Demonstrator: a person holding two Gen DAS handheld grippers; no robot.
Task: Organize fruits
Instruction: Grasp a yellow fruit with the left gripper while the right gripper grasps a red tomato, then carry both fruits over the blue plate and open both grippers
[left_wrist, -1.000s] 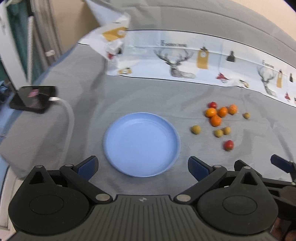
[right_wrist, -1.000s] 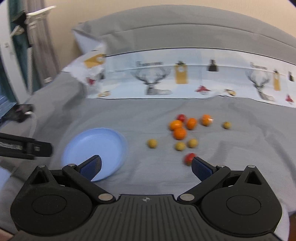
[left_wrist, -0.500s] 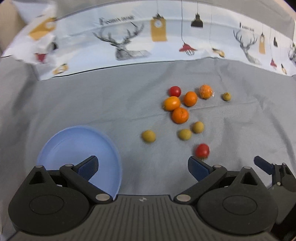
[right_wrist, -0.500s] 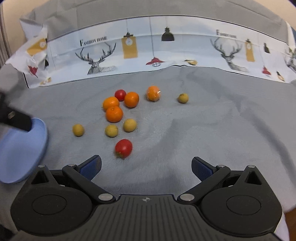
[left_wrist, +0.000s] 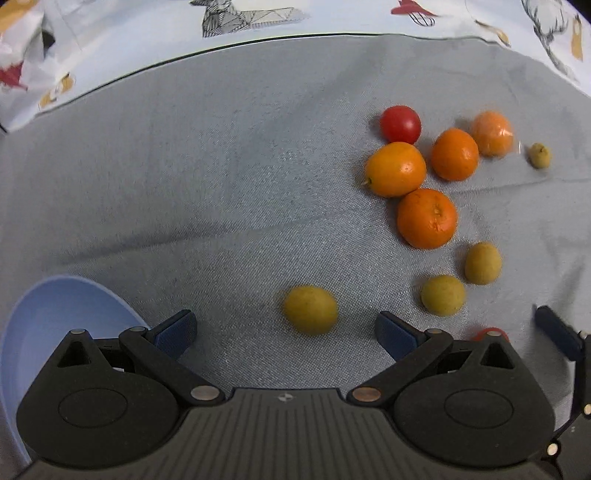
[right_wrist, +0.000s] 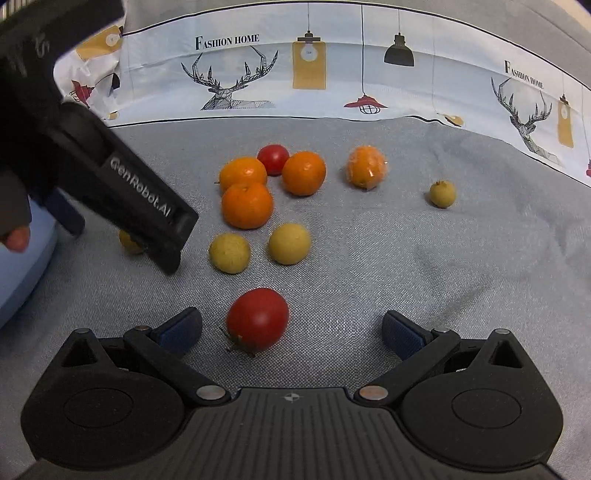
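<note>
Red and glossy, a tomato (right_wrist: 257, 318) lies on the grey cloth (right_wrist: 406, 258) just ahead of the right gripper (right_wrist: 291, 328), whose fingers are spread wide around nothing. Beyond it sit two yellow fruits (right_wrist: 229, 253), four oranges (right_wrist: 247, 205) and a second tomato (right_wrist: 273, 159). Another yellow fruit (left_wrist: 310, 309) lies between the spread fingers of the left gripper (left_wrist: 284, 328). At far left is a blue plate (left_wrist: 48, 314).
</note>
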